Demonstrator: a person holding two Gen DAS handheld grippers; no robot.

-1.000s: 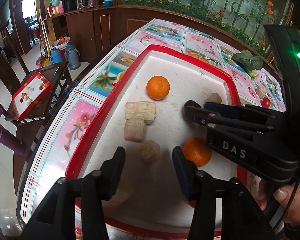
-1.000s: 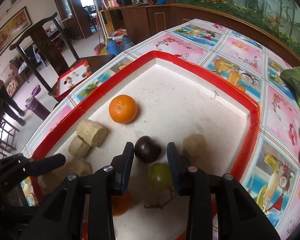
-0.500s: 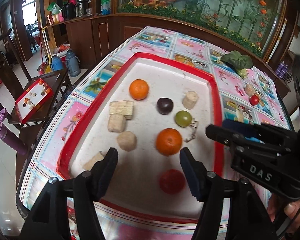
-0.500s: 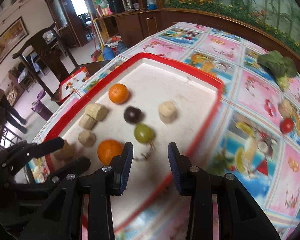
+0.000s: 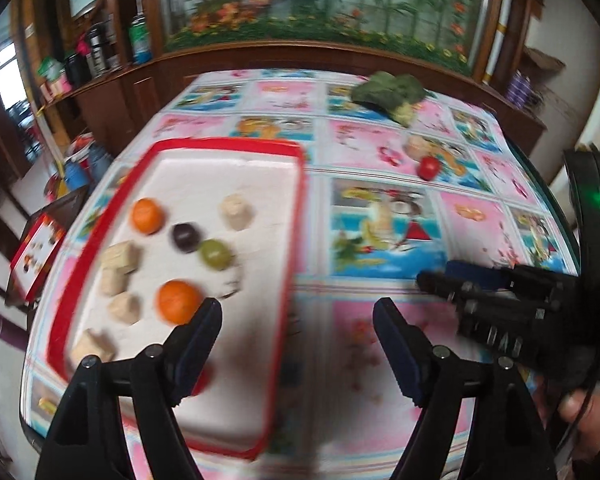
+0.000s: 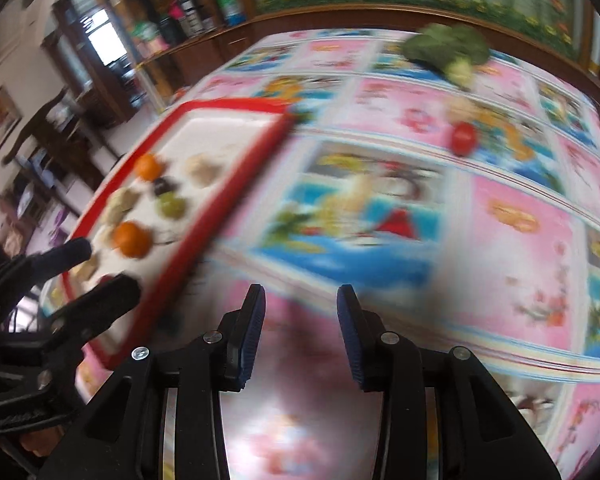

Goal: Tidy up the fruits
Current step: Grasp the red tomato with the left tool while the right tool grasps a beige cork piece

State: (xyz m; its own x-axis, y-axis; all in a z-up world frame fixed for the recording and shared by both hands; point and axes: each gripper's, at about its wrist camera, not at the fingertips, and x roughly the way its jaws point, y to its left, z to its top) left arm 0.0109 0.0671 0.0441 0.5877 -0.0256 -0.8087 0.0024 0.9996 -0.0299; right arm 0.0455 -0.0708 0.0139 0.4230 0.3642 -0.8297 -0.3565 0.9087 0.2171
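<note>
A red-rimmed white tray (image 5: 296,216) lies on the left of the table and holds two oranges (image 5: 177,301) (image 5: 147,215), a dark plum (image 5: 185,237), a green grape (image 5: 215,254) and several beige blocks (image 5: 120,257). The tray also shows in the right wrist view (image 6: 220,204). A red tomato (image 5: 429,168) (image 6: 463,138) lies loose on the tablecloth at the far right. My left gripper (image 5: 298,332) is open and empty above the tray's right rim. My right gripper (image 6: 300,320) is open and empty over the tablecloth, right of the tray.
A green leafy vegetable (image 5: 388,90) lies at the table's far edge, also in the right wrist view (image 6: 446,48). A small beige piece (image 5: 416,145) lies by the tomato. Wooden cabinets stand behind the table. Chairs and a small side table (image 5: 40,248) stand left of it.
Both grippers have pulled back and swung right, away from the tray. The plum and green grape stay in the tray. Both views are now motion-blurred.
</note>
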